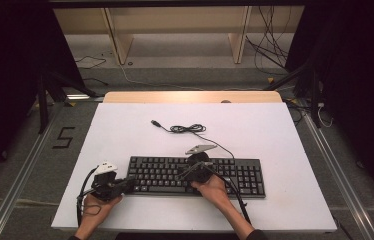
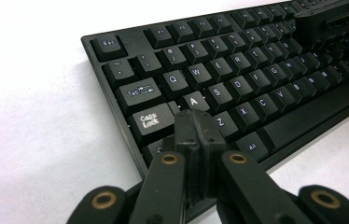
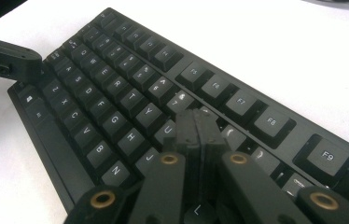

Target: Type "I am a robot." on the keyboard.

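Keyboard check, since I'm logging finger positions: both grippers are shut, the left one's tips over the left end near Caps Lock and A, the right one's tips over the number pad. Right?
Not quite. The right gripper is shut, but the right gripper view shows its tips mid-keyboard, near U and J, not the number pad. The left gripper is as you said.
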The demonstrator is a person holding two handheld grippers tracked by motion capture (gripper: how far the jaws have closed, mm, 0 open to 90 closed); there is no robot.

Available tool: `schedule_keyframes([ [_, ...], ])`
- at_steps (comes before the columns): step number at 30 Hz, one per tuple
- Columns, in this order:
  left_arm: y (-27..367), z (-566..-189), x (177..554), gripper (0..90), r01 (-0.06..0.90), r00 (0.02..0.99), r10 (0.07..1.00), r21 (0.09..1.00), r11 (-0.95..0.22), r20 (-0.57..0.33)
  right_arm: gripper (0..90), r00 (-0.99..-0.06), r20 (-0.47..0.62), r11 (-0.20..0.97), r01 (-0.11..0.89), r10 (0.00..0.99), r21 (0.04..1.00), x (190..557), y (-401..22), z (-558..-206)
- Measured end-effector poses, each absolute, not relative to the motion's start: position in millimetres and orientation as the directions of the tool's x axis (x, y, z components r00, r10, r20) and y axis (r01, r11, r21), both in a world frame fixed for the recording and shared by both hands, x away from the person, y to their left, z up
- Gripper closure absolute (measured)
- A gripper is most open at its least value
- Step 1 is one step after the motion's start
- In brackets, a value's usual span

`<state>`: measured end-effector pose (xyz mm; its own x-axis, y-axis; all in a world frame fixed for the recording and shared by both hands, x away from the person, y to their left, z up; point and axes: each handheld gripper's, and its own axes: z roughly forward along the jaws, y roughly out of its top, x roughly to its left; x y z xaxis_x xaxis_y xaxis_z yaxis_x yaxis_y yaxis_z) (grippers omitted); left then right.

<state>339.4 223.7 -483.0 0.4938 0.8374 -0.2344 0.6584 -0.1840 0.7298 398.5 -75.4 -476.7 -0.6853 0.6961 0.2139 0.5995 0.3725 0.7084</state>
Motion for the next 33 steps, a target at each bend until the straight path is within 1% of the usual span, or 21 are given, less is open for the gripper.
schedule_keyframes([
  [20,225.5,-485.8,341.3,89.1,0.677,0.493,0.832,0.713,-0.183,-0.255,90.0,-0.684,0.184,0.392,0.594,0.706,0.703,396.4,-73.4,-479.2],
  [27,225.3,-484.2,340.8,88.9,0.670,0.494,0.835,0.719,-0.186,-0.244,90.0,-0.674,0.223,0.365,0.614,0.705,0.700,397.4,-76.6,-477.7],
  [33,226.3,-481.8,339.7,87.6,0.650,0.500,0.829,0.741,-0.169,-0.250,90.0,-0.673,0.234,0.347,0.609,0.701,0.713,396.5,-79.5,-473.0],
])
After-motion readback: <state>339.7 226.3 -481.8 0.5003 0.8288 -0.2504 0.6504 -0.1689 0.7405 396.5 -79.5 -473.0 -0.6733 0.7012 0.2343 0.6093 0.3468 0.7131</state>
